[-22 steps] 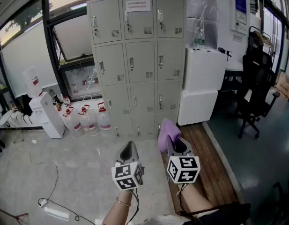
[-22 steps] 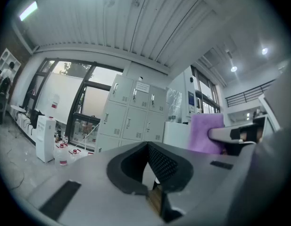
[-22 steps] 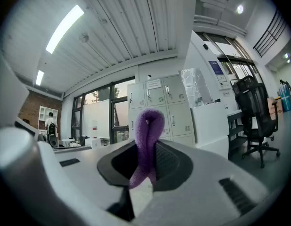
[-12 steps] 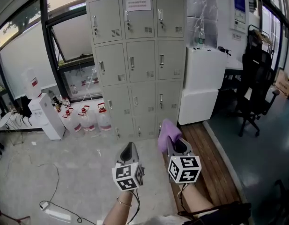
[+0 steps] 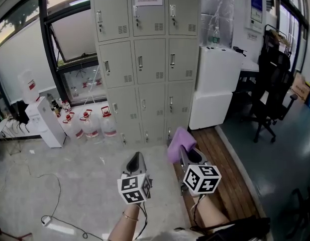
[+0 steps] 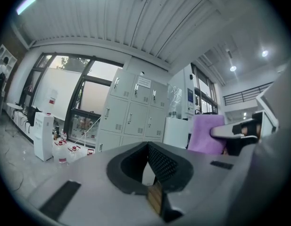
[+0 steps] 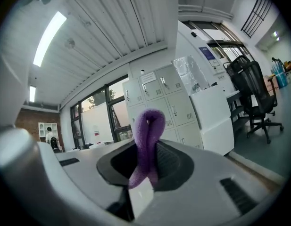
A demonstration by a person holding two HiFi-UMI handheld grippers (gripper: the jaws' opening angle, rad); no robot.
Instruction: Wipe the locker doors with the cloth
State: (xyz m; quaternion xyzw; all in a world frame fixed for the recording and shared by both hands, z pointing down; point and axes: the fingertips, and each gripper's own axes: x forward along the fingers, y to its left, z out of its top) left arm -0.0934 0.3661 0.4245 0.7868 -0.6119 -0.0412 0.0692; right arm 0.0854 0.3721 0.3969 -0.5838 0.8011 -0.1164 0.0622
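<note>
A beige bank of lockers [image 5: 144, 59] with a grid of small doors stands against the far wall, also visible in the left gripper view as lockers [image 6: 133, 119] and in the right gripper view as lockers [image 7: 164, 105]. My right gripper [image 5: 183, 149] is shut on a folded purple cloth [image 5: 179, 140], which sticks up between the jaws as cloth [image 7: 147, 142]. My left gripper [image 5: 136, 160] hangs beside it, shut and holding nothing [image 6: 147, 166]. Both grippers are well short of the lockers, over the floor.
Several water jugs [image 5: 89, 127] and a water dispenser [image 5: 41, 119] stand left of the lockers. A white cabinet [image 5: 215, 87] is right of them, with a black office chair [image 5: 273, 94] further right. A wooden platform [image 5: 222, 174] lies under my right side. Cables [image 5: 49, 220] trail on the floor.
The view has shifted slightly closer to the lockers. Both grippers keep their pose, the cloth still held in the right one.
</note>
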